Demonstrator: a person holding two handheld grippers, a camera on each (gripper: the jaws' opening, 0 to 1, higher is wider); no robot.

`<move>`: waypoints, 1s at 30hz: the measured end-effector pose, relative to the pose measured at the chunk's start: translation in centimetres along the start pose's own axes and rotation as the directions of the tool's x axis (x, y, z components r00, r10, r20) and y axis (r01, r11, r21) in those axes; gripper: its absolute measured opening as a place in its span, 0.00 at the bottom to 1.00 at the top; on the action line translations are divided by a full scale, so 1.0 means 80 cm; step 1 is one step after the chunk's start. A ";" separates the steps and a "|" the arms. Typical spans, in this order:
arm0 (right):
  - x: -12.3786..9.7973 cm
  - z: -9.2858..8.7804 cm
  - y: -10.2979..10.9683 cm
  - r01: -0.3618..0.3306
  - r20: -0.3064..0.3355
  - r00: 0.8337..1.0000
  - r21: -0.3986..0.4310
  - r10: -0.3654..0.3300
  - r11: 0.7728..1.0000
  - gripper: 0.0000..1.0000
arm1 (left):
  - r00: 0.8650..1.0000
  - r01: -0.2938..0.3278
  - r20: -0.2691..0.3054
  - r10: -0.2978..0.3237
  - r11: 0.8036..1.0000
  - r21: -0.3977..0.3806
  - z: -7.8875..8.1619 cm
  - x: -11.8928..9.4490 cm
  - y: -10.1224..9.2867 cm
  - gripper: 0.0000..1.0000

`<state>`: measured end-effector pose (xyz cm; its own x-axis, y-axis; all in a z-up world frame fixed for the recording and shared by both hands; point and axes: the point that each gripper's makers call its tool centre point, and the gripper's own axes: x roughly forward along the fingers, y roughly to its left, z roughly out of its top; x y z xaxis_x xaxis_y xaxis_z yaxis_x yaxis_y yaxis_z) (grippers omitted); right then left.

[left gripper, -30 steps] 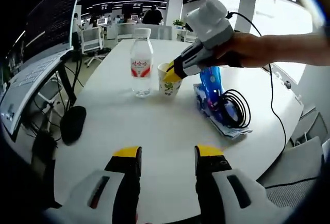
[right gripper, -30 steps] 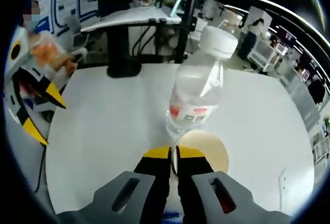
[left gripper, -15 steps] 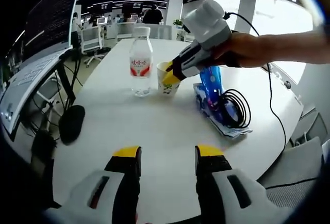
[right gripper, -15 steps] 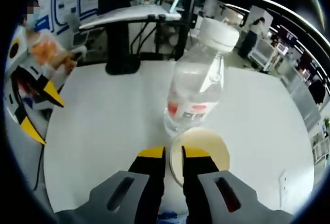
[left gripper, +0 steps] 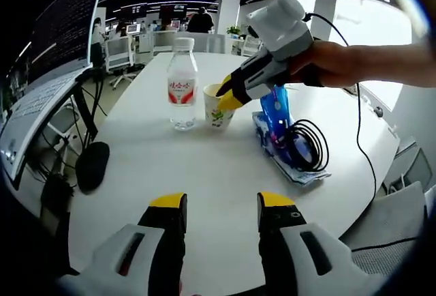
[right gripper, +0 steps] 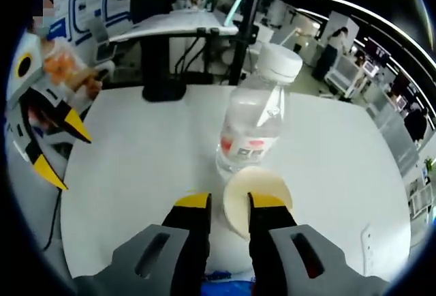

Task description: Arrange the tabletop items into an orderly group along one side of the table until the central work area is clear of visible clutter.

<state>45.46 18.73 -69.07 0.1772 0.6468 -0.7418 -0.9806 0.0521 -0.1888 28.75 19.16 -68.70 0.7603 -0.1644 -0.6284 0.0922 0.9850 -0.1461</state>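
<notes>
Since a second ago the right gripper (right gripper: 228,200) has parted its jaws: they were nearly closed on the cup's rim and now stand a clear gap apart, one jaw on each side of the cup (right gripper: 255,199) wall, no longer pinching it. In the left gripper view the cup (left gripper: 216,105) and the bottle (left gripper: 182,84) sit slightly higher in the picture than before, though that camera may simply have moved.

The bottle carries a white and red label with writing too small to read. The cup is pale, with a small green print on its side.

In the left gripper view the right gripper (left gripper: 229,96) comes in from the right, held in a hand (left gripper: 325,64) and angled down so its yellow tips meet the cup's rim. The left gripper (left gripper: 218,202) hovers low over the near part of the white table (left gripper: 204,166), jaws wide apart and holding nothing.

Bottle and cup stand just beside each other on the far half of the table. To their right lie a blue packet (left gripper: 278,108) and a coiled black cable (left gripper: 308,142) on a flat bag. A black mouse (left gripper: 90,166) rests at the left edge.
</notes>
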 end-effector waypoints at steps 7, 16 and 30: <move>-0.018 0.007 0.003 -0.020 0.081 0.997 0.114 0.011 0.993 0.22 | 1.000 0.006 -0.001 -0.006 1.000 0.008 0.000 0.000 -0.003 0.41; -0.051 0.003 0.000 -0.012 0.135 0.991 0.170 -0.012 0.985 0.23 | 1.000 0.012 0.000 -0.012 1.000 -0.001 -0.004 -0.003 -0.013 0.40; -0.115 -0.041 0.006 0.045 0.155 0.984 0.283 -0.092 0.958 0.22 | 1.000 0.030 0.008 -0.030 0.999 -0.010 -0.005 -0.001 -0.038 0.40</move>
<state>43.64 10.28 -64.48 0.2516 0.7492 -0.6127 -0.9551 0.2944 -0.0322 28.17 16.19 -68.52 0.7622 -0.1935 -0.6177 0.1086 0.9790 -0.1726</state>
